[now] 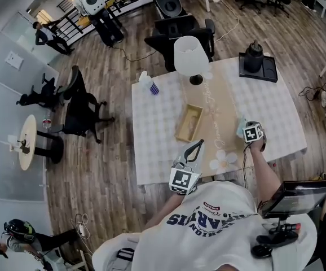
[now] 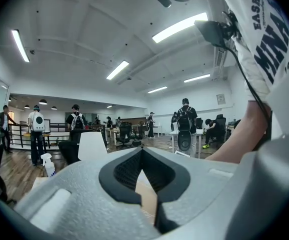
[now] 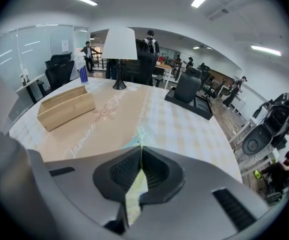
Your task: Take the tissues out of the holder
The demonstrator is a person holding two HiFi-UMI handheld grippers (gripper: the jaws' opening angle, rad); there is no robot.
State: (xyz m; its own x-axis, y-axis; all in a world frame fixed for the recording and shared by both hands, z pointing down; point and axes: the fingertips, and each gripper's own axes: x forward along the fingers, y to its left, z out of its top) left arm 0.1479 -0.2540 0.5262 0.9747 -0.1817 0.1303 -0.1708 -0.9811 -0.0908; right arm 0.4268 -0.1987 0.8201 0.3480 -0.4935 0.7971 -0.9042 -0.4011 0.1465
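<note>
An open wooden holder (image 1: pixel 189 123) lies on the beige runner at the middle of the table; in the right gripper view the holder (image 3: pixel 66 106) is far to the left. My right gripper (image 1: pixel 244 127) is low over the table's right part, shut on a thin pale teal-and-yellow tissue (image 3: pixel 134 135) that shows at the tips of the right gripper (image 3: pixel 141 149) and through the gap behind them. My left gripper (image 1: pixel 199 144) hovers by the near end of the holder. Seen in its own view, the left gripper (image 2: pixel 142 151) has its tips together with nothing between them.
A white lamp (image 1: pixel 190 55) stands at the table's far edge, a spray bottle (image 1: pixel 146 79) at the far left corner, and a black tray (image 1: pixel 258 65) with a dark object at the far right. Office chairs and people fill the room beyond.
</note>
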